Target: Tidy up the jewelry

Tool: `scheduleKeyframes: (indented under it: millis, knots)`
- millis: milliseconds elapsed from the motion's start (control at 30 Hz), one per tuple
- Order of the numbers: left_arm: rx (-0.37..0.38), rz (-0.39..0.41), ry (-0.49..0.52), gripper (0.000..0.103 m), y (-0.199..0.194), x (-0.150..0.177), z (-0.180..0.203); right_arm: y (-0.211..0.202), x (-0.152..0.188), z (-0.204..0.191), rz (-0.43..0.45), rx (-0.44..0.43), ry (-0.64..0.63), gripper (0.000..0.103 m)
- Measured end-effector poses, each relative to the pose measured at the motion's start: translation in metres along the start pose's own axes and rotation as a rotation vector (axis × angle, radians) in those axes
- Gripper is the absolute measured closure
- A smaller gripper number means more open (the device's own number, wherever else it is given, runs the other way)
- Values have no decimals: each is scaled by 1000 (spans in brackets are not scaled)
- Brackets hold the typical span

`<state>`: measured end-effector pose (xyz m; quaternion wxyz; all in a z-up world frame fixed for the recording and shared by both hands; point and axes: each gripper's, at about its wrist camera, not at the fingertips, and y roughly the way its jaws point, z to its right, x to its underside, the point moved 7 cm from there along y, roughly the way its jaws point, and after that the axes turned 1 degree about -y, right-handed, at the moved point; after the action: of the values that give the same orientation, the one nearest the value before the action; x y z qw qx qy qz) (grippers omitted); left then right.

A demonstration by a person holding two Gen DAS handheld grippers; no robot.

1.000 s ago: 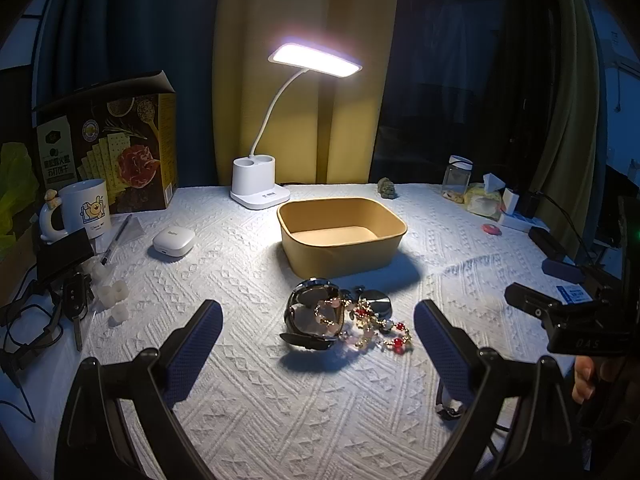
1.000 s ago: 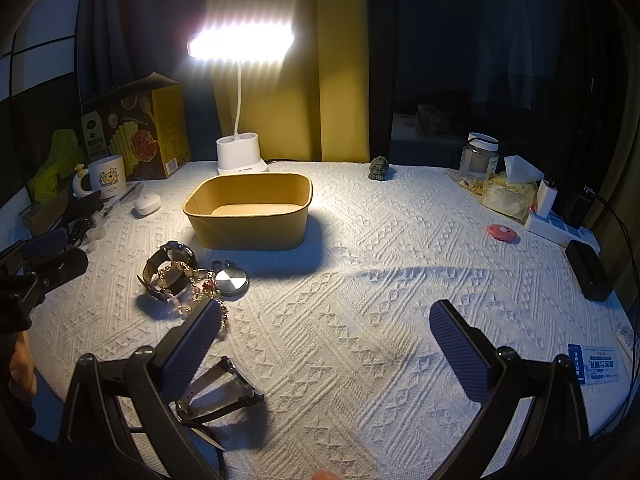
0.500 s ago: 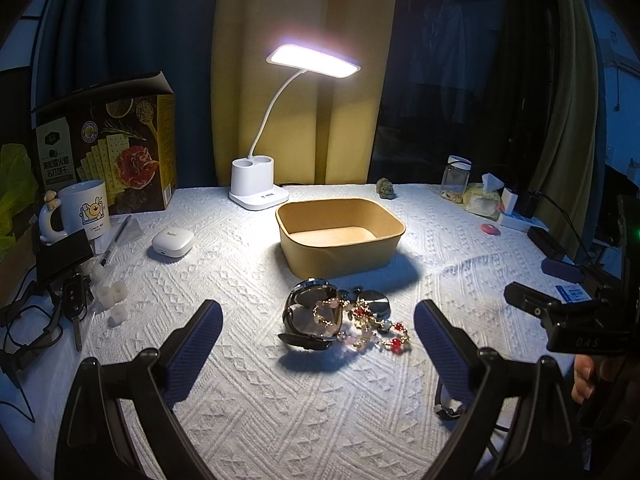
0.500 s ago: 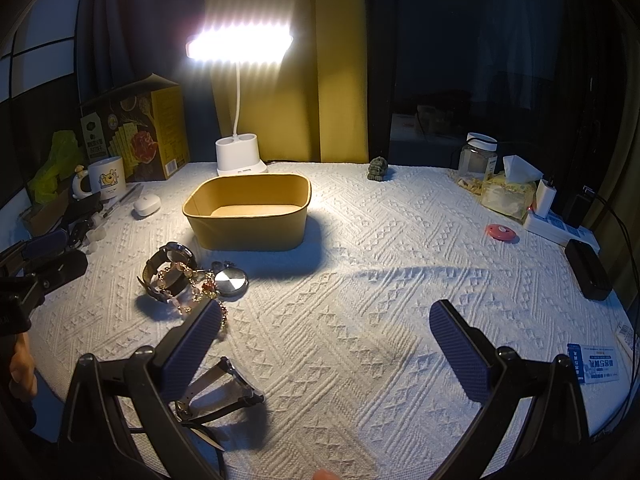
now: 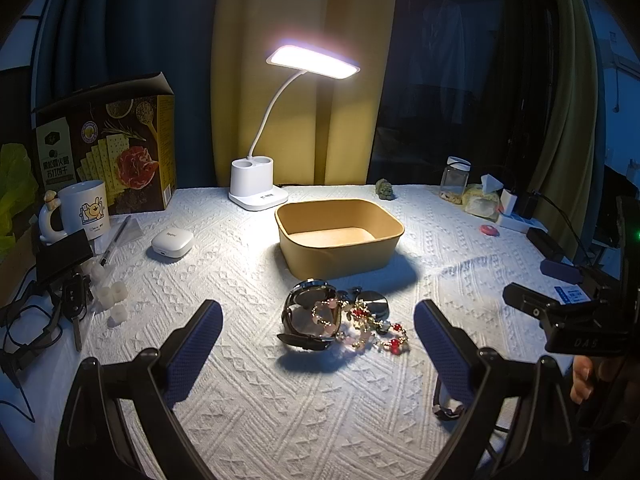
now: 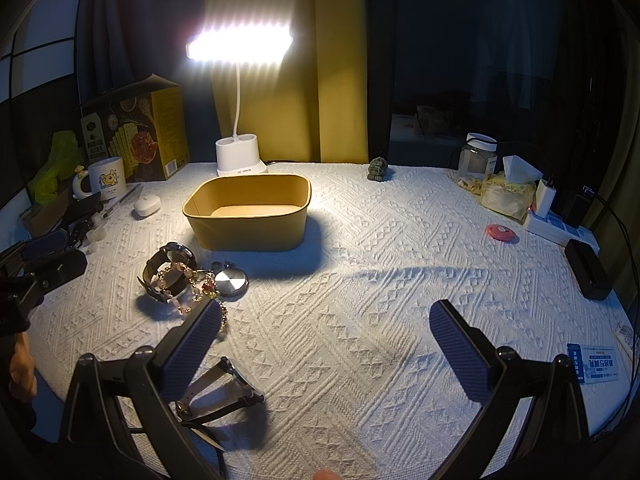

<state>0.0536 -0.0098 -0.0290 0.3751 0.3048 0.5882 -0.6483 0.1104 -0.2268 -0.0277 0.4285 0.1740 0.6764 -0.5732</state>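
Observation:
A tan open box (image 5: 340, 236) (image 6: 248, 212) stands mid-table under the lamp. In front of it lies a jewelry pile: a dark wristwatch (image 5: 308, 316) (image 6: 170, 272), a beaded bracelet with red beads (image 5: 376, 330) (image 6: 200, 288) and a round silver piece (image 5: 374, 306) (image 6: 231, 281). A second watch with a metal band (image 6: 218, 390) lies near my right gripper's left finger; it also shows in the left wrist view (image 5: 448, 404). My left gripper (image 5: 318, 344) is open and empty, just short of the pile. My right gripper (image 6: 326, 344) is open and empty over bare cloth.
A lit white desk lamp (image 5: 260, 192) stands behind the box. A cracker carton (image 5: 108, 148), mug (image 5: 84, 210), earbud case (image 5: 172, 242) and keys (image 5: 74, 300) sit left. A jar (image 6: 478, 158), tissues (image 6: 508, 194), power strip (image 6: 560, 228) and black box (image 6: 588, 268) sit right.

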Motion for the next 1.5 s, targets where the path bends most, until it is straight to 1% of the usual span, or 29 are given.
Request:
scheduleKeyframes:
  millis: [300,433,633,767,800,833,933,1000,1067,1133,1167,1200,1233,1267,1300,1367,1400,1500]
  knots:
    - [4,-3,2,7,1,1,5,0,0,0,0,-1,1,0]
    - [16,-19,4,7,5,4,7,0,0,1,-4,-5,9,0]
    - [46,-88,41,7,22,15,21,7,6,13,-13,-12,38,0]
    - [94,-148,86,7,36,26,41,11,10,22,-15,-15,59,0]
    - [114,-163,94,8,39,28,48,12,12,25,-15,-16,65,0]
    - [130,-175,99,14,41,30,52,13,13,28,-17,-18,72,0]
    - [175,-243,118,24,54,40,67,16,17,37,-19,-23,90,0]
    - [189,-279,140,36,60,48,75,18,20,45,-21,-27,105,0]
    - [202,-315,167,44,66,56,84,20,24,52,-24,-34,121,0]
    - [215,-350,186,59,71,63,93,22,28,60,-26,-44,135,0]
    - [219,-369,193,64,74,67,96,23,29,62,-27,-46,138,0]
    - [220,-389,201,73,78,71,100,24,31,66,-27,-48,142,0]
    - [222,-411,206,77,82,75,103,25,32,69,-27,-52,147,0]
    - [224,-428,207,79,84,78,105,25,33,72,-27,-54,152,0]
    - [227,-440,205,84,86,80,106,25,34,75,-26,-55,157,0]
    - [222,-447,202,90,89,81,107,26,36,79,-26,-57,165,0]
    - [224,-452,203,98,89,81,107,26,36,81,-25,-57,168,0]
    - [219,-458,211,100,88,82,106,27,37,84,-26,-62,173,0]
